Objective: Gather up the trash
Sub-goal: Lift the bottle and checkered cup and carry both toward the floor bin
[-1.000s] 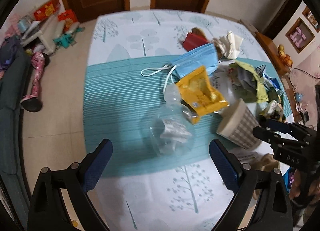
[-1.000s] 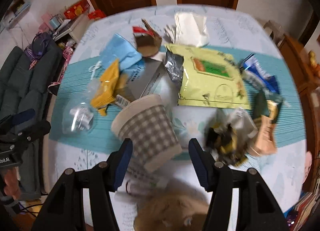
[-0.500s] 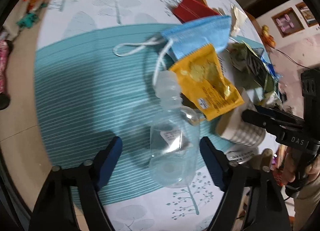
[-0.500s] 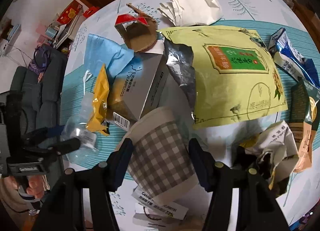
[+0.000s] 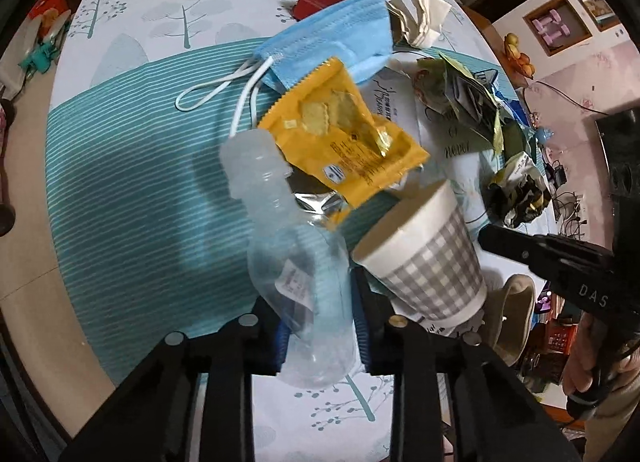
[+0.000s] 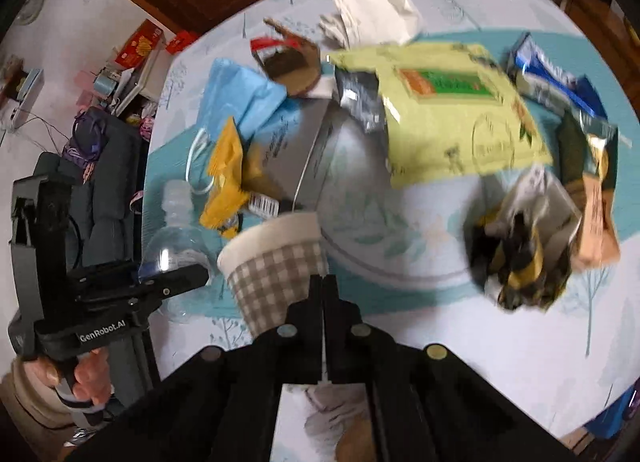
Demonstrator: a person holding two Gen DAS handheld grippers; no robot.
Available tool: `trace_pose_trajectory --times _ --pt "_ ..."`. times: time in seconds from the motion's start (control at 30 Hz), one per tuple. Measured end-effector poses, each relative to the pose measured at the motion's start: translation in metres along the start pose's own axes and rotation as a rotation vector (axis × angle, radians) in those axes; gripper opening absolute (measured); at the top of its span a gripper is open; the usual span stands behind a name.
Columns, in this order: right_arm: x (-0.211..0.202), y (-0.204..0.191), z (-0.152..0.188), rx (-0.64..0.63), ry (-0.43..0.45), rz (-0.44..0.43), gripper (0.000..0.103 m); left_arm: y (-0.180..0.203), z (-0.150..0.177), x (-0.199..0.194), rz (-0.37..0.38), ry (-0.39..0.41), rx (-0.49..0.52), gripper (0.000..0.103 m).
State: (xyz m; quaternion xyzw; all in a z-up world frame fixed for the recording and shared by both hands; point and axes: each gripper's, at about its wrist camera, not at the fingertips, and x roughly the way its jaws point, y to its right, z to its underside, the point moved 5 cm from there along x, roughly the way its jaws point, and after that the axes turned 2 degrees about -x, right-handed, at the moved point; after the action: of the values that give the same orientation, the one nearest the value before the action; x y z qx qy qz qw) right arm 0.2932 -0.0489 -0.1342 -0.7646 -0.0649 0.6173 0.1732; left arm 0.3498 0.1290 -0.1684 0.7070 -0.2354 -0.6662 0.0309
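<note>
A clear plastic bottle lies on the teal striped cloth, its white cap pointing away from me. My left gripper straddles the bottle's body; its jaws are closing and the blue pads press on both sides. In the right wrist view the bottle shows behind the left gripper. A grey-checked paper cup lies tipped beside the bottle, mouth facing away. My right gripper is shut with nothing between its jaws, tips at the right flank of the cup.
Trash crowds the far half of the table: a yellow snack wrapper, a blue face mask, a grey box, a yellow-green bag, crumpled wrappers and tissue. A dark sofa stands left of the table.
My left gripper came down over the bottle and its jaws closed in onto it. The right jaws, which straddled the cup, shut, and the cup now lies to their left.
</note>
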Motion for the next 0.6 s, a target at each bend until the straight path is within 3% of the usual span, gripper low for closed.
trace_pose_trajectory --times 0.13,0.17,0.2,0.27,0.6 --pt "0.005 -0.009 -0.004 -0.036 -0.020 0.014 0.005 0.017 0.010 -0.004 0.007 0.028 0.009 0.023" --pt "0.006 -0.013 -0.007 -0.035 -0.019 0.014 0.018 0.018 0.013 -0.004 0.008 0.031 0.010 0.023" --pt "0.009 -0.013 -0.011 -0.030 -0.020 0.003 0.042 0.017 0.018 -0.008 0.010 0.032 0.007 0.023" --pt "0.015 -0.010 -0.014 -0.008 -0.027 -0.034 0.057 0.021 0.019 -0.006 0.012 0.032 -0.001 0.023" --pt "0.053 -0.025 -0.029 -0.015 -0.112 -0.131 0.057 0.000 0.030 -0.014 0.010 0.010 -0.007 0.023"
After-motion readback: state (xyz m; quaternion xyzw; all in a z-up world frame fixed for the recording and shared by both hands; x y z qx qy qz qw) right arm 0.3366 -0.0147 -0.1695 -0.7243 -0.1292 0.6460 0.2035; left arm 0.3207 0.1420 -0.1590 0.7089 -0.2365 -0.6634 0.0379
